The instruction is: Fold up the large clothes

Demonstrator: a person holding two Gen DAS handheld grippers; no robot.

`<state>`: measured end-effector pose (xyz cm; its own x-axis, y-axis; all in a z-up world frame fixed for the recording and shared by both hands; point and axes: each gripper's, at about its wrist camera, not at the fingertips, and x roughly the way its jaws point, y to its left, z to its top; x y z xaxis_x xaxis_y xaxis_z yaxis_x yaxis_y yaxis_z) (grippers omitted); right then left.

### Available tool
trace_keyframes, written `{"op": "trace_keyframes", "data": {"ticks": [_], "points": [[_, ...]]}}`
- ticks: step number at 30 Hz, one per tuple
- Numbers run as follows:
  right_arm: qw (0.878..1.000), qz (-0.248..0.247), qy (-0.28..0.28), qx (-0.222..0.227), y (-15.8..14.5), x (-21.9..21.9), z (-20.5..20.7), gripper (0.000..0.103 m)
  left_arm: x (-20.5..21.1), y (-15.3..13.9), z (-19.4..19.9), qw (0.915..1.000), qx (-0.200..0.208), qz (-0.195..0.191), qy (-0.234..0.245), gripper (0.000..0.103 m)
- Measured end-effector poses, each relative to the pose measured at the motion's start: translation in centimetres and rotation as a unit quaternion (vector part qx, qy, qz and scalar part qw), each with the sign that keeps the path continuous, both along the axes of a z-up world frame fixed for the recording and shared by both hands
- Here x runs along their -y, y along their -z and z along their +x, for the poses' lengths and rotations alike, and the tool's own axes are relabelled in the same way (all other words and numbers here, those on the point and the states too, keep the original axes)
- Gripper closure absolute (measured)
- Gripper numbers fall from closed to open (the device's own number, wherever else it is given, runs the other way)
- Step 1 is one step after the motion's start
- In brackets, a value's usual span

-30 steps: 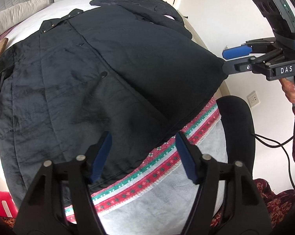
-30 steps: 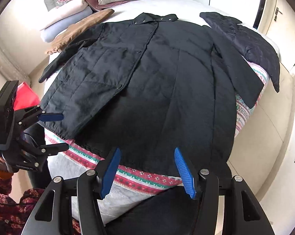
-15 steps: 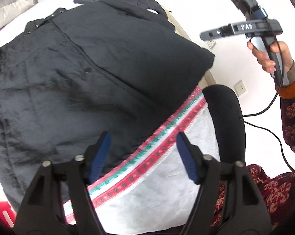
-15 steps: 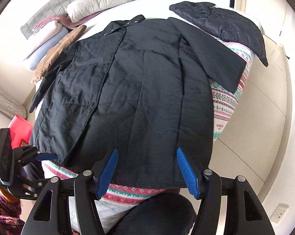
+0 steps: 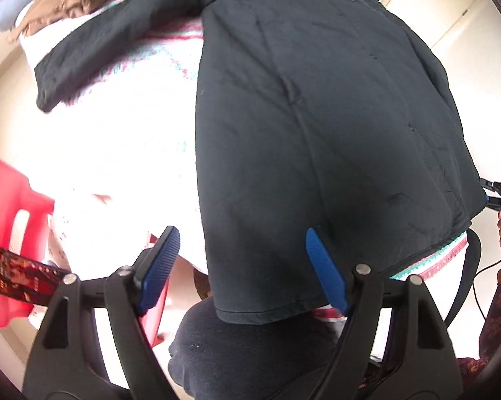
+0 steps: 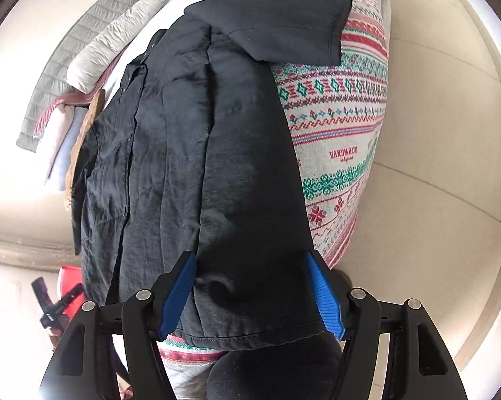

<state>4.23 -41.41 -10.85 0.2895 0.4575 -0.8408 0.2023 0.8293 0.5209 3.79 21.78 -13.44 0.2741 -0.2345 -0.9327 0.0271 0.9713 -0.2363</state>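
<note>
Coat (image 6: 197, 153) flat on bed (image 6: 343, 106), hem at 6 o'clock between both opening tools, left tool (image 5: 242, 266), right tool (image 6: 250, 295), neither pinching, red chair (image 5: 7, 220) at 9 o'clock, both tools nearer hem than before.

You've let go of the long black quilted coat (image 6: 217, 166); its raised hem corner now lies flat on the patterned knit bedspread (image 6: 343, 126). Left gripper (image 5: 240, 266) swung to the coat's left hem corner, right gripper (image 6: 250, 291) dropped over the right corner. Both jaws opening, pads clear of fabric.
</note>
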Motion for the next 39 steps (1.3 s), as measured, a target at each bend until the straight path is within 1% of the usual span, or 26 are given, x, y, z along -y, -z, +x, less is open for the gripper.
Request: {"op": "trace_keyframes", "data": {"ticks": [1,3,4,5,6,7,8,9,12,13,14,15,17,19,20,21,22,24,25,26,27,28,29,33,36,39], "points": [[1.000,0.009,0.003,-0.006,0.6,0.2,-0.1,0.035,-0.4,1.0,0.0,0.9998,-0.014,-0.015,-0.007,0.025],[1.000,0.019,0.010,-0.016,1.4,0.4,-0.3,0.035,-0.4,2.1,-0.5,0.9981,-0.034,-0.048,-0.018,0.035],[1.000,0.024,0.010,-0.015,1.5,0.2,-0.5,0.042,-0.4,2.3,-0.8,0.9965,-0.042,-0.070,-0.020,0.051],[1.000,0.028,0.009,-0.011,1.3,0.0,-0.8,0.061,-0.2,2.1,-1.1,0.9953,-0.047,-0.083,-0.020,0.064],[1.000,0.028,0.007,-0.005,0.9,-0.1,-1.1,0.071,0.0,1.5,-1.4,0.9964,-0.038,-0.074,-0.019,0.071],[1.000,0.023,0.010,0.003,0.4,-0.2,-1.4,0.085,0.5,0.7,-1.7,0.9976,-0.024,-0.064,-0.014,0.089],[1.000,0.018,0.012,0.012,-0.2,-0.3,-1.7,0.092,0.6,-0.2,-2.0,0.9977,-0.010,-0.065,-0.018,0.094],[0.999,0.014,0.015,0.024,-1.0,-0.5,-1.9,0.092,0.5,-1.2,-2.3,0.9973,0.003,-0.066,-0.030,0.095],[0.998,0.002,0.025,0.066,-4.5,-0.6,-2.6,0.096,-1.0,-5.4,-3.8,0.9937,0.065,-0.069,-0.059,0.096],[0.996,-0.001,0.025,0.082,-5.9,-0.6,-3.0,0.096,-1.5,-6.3,-4.4,0.9926,0.074,-0.072,-0.063,0.096],[0.996,-0.011,0.021,0.089,-6.8,-0.8,-3.3,0.096,-1.8,-6.8,-4.7,0.9928,0.074,-0.070,-0.063,0.096],[0.995,-0.024,0.012,0.091,-7.4,-1.1,-3.5,0.096,-1.7,-6.7,-4.8,0.9944,0.068,-0.057,-0.058,0.096],[0.994,-0.072,-0.008,0.076,-7.2,-1.8,-3.7,0.096,-1.0,-5.0,-5.1,0.9981,0.039,-0.018,-0.044,0.096],[0.991,-0.129,-0.023,0.039,-5.0,-2.3,-3.3,0.095,0.3,-1.9,-5.2,0.9997,-0.002,0.020,-0.014,0.093],[0.989,-0.144,-0.031,0.017,-3.6,-2.6,-2.8,0.092,0.8,-1.0,-5.0,0.9992,-0.007,0.040,-0.008,0.090],[0.987,-0.154,-0.037,-0.003,-2.4,-2.6,-2.3,0.088,0.8,-0.9,-4.8,0.9986,-0.004,0.052,-0.014,0.081],[0.987,-0.156,-0.037,-0.009,-2.0,-2.4,-1.9,0.085,0.9,-1.4,-4.7,0.9979,0.000,0.061,-0.023,0.076],[0.988,-0.152,-0.028,0.005,-3.0,-1.5,-1.1,0.082,0.5,-3.5,-4.4,0.9959,0.032,0.077,-0.036,0.060],[0.988,-0.154,-0.024,0.022,-4.0,-1.0,-0.4,0.076,-0.1,-4.9,-4.0,0.9941,0.053,0.085,-0.042,0.039],[0.986,-0.160,-0.019,0.038,-5.2,-0.4,0.4,0.063,-0.1,-6.2,-3.6,0.9918,0.073,0.093,-0.047,0.031],[0.984,-0.168,-0.010,0.052,-6.2,0.3,1.2,0.058,0.1,-7.3,-3.3,0.9896,0.091,0.100,-0.050,0.026],[0.981,-0.178,0.003,0.070,-7.3,1.2,2.4,0.047,0.1,-8.5,-2.4,0.9881,0.102,0.103,-0.050,0.026],[0.979,-0.187,0.012,0.084,-8.1,1.7,3.2,0.043,0.5,-9.4,-1.8,0.9872,0.107,0.107,-0.050,0.026],[0.974,-0.195,0.047,0.108,-9.2,4.9,8.5,0.040,2.7,-11.7,1.4,0.9855,0.128,0.102,-0.042,0.025],[0.970,-0.209,0.064,0.103,-8.1,7.0,12.4,0.039,5.2,-13.7,3.9,0.9850,0.149,0.085,-0.018,0.022],[0.972,-0.205,0.083,0.084,-5.7,9.4,15.9,0.038,8.5,-15.3,6.5,0.9841,0.161,0.076,0.007,0.019]]}}
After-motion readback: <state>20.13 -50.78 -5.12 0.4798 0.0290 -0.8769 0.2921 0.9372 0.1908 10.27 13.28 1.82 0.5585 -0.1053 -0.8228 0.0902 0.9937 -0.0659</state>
